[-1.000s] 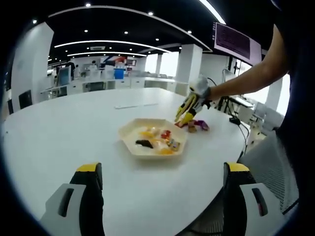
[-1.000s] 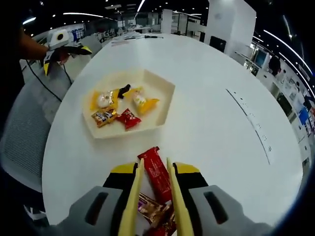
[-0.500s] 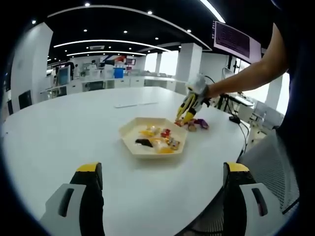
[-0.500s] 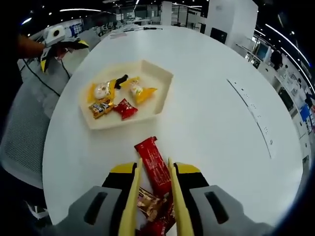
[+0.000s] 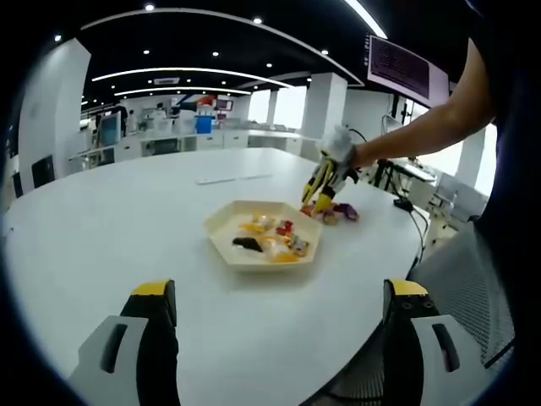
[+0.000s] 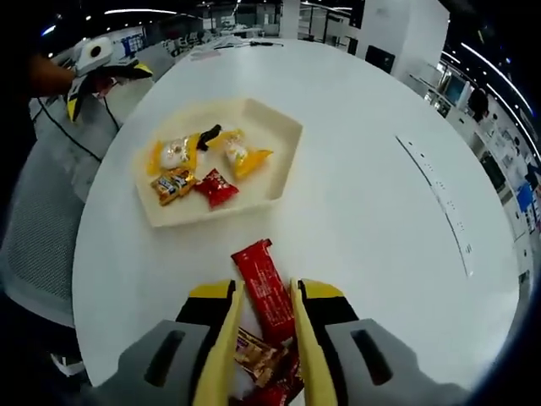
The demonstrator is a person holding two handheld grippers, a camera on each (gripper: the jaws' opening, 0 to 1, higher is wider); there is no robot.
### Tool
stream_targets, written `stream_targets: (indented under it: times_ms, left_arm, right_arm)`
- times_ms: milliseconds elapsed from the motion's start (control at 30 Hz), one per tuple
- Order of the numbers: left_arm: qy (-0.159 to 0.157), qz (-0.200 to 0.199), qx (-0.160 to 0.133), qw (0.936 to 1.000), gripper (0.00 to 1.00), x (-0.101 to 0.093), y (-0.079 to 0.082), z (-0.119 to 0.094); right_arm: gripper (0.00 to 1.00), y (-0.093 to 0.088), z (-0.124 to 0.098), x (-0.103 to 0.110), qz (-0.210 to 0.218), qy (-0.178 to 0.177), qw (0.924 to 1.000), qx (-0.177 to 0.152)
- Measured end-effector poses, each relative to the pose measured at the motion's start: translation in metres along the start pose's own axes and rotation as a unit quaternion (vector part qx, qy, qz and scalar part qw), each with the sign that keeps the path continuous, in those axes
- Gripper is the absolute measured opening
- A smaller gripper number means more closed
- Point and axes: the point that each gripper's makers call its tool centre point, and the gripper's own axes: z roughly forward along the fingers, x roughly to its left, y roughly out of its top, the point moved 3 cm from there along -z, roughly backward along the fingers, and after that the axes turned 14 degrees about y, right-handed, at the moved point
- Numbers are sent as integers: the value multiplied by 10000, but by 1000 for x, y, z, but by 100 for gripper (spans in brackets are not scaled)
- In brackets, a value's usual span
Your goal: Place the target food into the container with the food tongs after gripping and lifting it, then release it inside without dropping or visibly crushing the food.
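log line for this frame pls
right gripper: tongs straddle red snack bar on table | tray: holds snacks | left gripper: jaws open, idle

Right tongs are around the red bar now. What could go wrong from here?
1. The red bar lies lengthwise between the yellow tongs, much of it sticking out ahead, so it may pivot or slip on the lift.
2. Other wrapped snacks sit under the tongs and might get dragged along.
3. The tray already holds several snacks, so landing room is limited.

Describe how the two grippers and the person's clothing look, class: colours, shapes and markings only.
The left gripper has two grey blocky jaws capped in yellow, each with a dark slot. The right gripper is likewise grey with yellow caps, carrying pale yellow tongs. The person's hand wears a white glove; the clothing is dark.
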Motion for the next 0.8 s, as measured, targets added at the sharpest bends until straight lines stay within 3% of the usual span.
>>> stream_targets:
  times_ms: [300, 367, 500, 800]
  left_arm:
    - [5, -11, -2, 10000, 99, 1, 0, 0]
    - [2, -9, -8, 10000, 99, 1, 0, 0]
    - [-3, -6, -5, 10000, 99, 0, 0, 0]
    - [4, -4, -16, 10000, 98, 1, 0, 0]
  right_arm:
    - [19, 1, 0, 0, 1181, -118, 9924, -319]
    - [20, 0, -2, -1, 1007, -231, 9943, -244]
    - [20, 0, -7, 1, 1196, -179, 9922, -312]
    - [20, 8, -20, 0, 1151, -278, 9922, -381]
